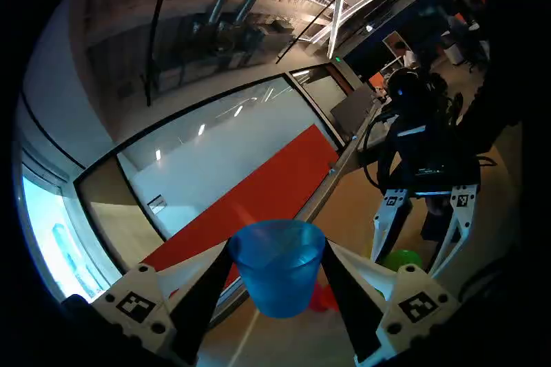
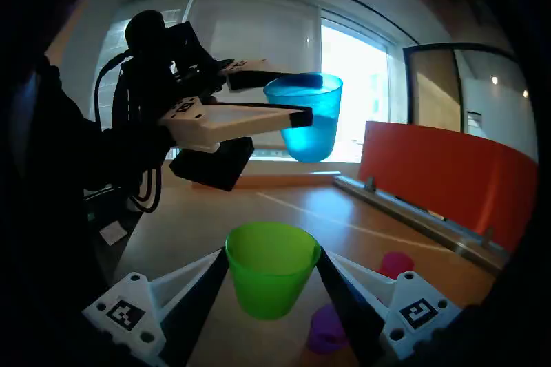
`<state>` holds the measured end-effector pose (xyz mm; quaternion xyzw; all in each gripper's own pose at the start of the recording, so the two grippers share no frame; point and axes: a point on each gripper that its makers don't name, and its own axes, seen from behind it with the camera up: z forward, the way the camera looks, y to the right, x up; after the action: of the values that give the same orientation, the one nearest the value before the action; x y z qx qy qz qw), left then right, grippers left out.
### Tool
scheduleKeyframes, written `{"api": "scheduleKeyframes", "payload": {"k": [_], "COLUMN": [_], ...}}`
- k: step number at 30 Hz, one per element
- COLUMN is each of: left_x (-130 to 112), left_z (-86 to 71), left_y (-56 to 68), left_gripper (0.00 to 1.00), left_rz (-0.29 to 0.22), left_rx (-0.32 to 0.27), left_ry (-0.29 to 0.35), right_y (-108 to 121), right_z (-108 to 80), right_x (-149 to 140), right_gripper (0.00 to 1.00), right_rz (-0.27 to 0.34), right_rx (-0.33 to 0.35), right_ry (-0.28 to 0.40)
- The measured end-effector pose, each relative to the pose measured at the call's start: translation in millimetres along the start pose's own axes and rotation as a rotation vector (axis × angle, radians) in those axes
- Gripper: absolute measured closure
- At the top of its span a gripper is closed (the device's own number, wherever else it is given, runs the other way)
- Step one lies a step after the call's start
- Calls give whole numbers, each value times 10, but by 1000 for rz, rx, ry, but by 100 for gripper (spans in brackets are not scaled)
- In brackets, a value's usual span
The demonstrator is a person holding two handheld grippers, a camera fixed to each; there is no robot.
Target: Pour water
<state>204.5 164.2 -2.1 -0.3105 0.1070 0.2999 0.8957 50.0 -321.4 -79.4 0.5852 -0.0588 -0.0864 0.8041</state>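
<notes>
Right gripper view: blue cup [image 2: 306, 126] higher than green cup [image 2: 270, 284].
Left gripper [image 2: 313, 98] jaws closed on upright blue cup, upper centre; right gripper [image 2: 271, 261] jaws clamping green cup, mouth up, lower centre, above desk [image 2: 206, 222].

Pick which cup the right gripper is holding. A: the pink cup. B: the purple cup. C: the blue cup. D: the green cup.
D: in the right gripper view the green cup sits between the right gripper's own two fingers, both pressing its sides, while the blue cup is held higher up by the left gripper.
</notes>
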Motion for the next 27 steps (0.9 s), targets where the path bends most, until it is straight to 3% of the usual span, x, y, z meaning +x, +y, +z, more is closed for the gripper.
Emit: {"api": "scheduleKeyframes", "payload": {"k": [9,27], "left_x": [9,60], "left_z": [-13,-18], "left_y": [24,141], "left_gripper": [14,14], "left_rz": [43,179], "left_rx": [-2,-6], "left_ry": [1,16], "right_y": [-2,14], "right_z": [9,-14], "right_x": [12,36], "right_gripper": [6,6], "right_rz": [-1,-13], "right_rx": [0,-1], "right_ry": [2,2]}}
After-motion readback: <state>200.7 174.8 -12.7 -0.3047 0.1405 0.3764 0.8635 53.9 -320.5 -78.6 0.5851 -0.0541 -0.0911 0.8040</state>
